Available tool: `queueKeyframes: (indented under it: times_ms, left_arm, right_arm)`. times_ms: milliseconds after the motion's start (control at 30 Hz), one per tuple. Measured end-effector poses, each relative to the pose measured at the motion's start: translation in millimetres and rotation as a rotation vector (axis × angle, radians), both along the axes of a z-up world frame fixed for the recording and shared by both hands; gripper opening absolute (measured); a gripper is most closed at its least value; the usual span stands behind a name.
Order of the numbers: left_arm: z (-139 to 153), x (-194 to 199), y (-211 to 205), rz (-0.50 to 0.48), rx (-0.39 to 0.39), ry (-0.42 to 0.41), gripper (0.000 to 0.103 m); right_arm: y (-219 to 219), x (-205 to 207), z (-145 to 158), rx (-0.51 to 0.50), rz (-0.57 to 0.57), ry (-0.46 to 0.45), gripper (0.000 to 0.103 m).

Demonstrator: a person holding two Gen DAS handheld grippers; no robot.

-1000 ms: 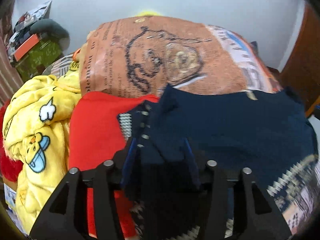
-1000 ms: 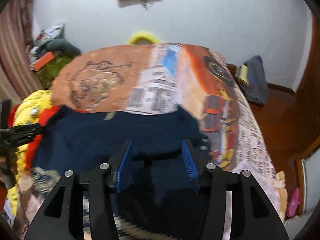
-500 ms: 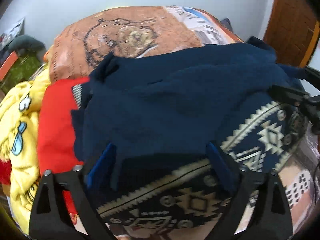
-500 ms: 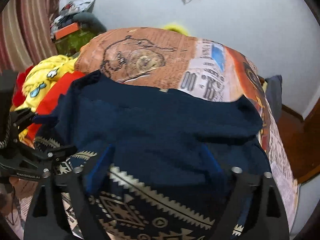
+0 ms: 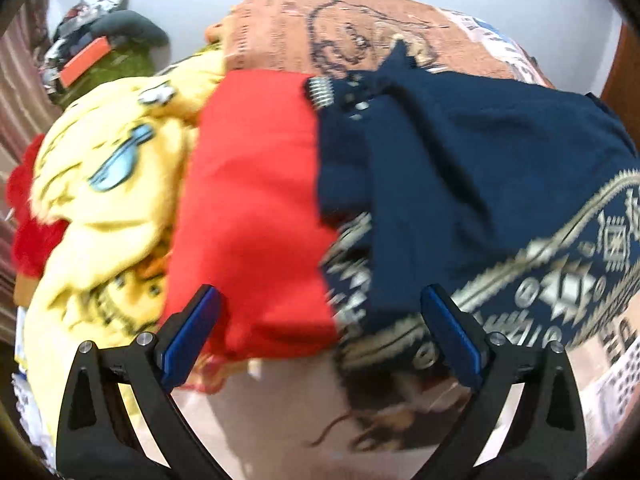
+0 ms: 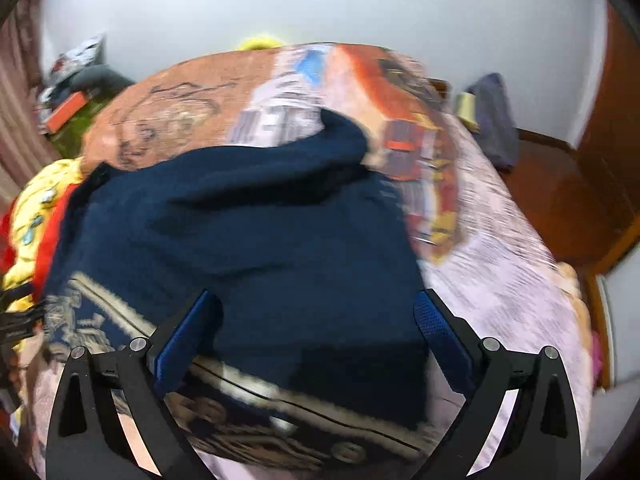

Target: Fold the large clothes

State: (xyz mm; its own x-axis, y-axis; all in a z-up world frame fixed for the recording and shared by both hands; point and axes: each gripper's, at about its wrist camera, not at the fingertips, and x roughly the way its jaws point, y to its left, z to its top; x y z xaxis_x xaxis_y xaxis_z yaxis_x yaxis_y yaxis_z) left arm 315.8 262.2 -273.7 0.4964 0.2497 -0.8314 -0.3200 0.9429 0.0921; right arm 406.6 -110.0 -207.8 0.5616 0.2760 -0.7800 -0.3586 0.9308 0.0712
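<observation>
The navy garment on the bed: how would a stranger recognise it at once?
Find the bed with the printed cover. On its near part lies the navy garment, beside a red cloth and a yellow blanket. Only it is dark blue, with a cream geometric band along its edge.

Soft even indoor light; heavy motion blur, fisheye-bent edges, dark corners.

No lettering can be read in either view. The bedspread (image 6: 500,264) carries newspaper-style print in blocks and columns, but motion blur and distance leave it as smears; the lines beside the drawn figure on its brown part (image 5: 280,32) are just as illegible. The navy sweater (image 5: 500,168) bears only woven geometric bands, no letters. The yellow blanket (image 5: 100,184) shows cartoon pictures, with no words that can be made out.
</observation>
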Motion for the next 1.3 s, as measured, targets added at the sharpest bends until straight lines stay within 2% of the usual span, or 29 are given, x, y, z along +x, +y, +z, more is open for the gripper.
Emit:
queueKeyframes:
  times_ms: [167,300,467,567,667,800,833,933,1067,1167,1300]
  left_arm:
    - [2,-19,13,0.045,0.001,0.008,0.101]
    - [19,-24,12,0.06,0.031,-0.009,0.101]
    - [58,-37,2,0.068,0.001,-0.126,0.101]
    - [82,-50,-7,0.095,-0.032,-0.23,0.101]
    - [90,-52,-13,0.098,-0.126,-0.286,0.101]
    - [76,-47,-21,0.08,-0.349,-0.268,0.101]
    - [66,-45,-20,0.082,-0.439,-0.251,0.101]
    - [39,-41,-20,0.089,-0.617,-0.209,0.101]
    - [6,-36,-22,0.115,-0.803,-0.165,0.101]
    - [-15,-33,-18,0.143,-0.908,-0.179,0.1]
    - [-21,-24,-12,0.147,-0.956,-0.24,0.1]
  right_arm:
    - [-23,-6,4,0.02,-0.037,0.029,0.099]
    - [-31,-14,16,0.043,-0.055,0.018,0.099]
    - [-22,-29,43,0.062,-0.012,-0.04,0.099]
    - [-12,-43,61,0.083,0.033,-0.097,0.099]
    - [5,-55,70,0.123,0.093,-0.113,0.099]
    - [31,-63,61,0.128,0.167,-0.094,0.099]
    - [36,-62,56,0.117,0.176,-0.086,0.099]
    - [54,-62,35,0.061,0.218,-0.059,0.099]
    - [66,-60,8,-0.011,0.245,-0.004,0.099]
    - [65,-57,-7,-0.014,0.248,0.06,0.099]
    - [54,-52,-8,0.042,0.237,0.093,0.099]
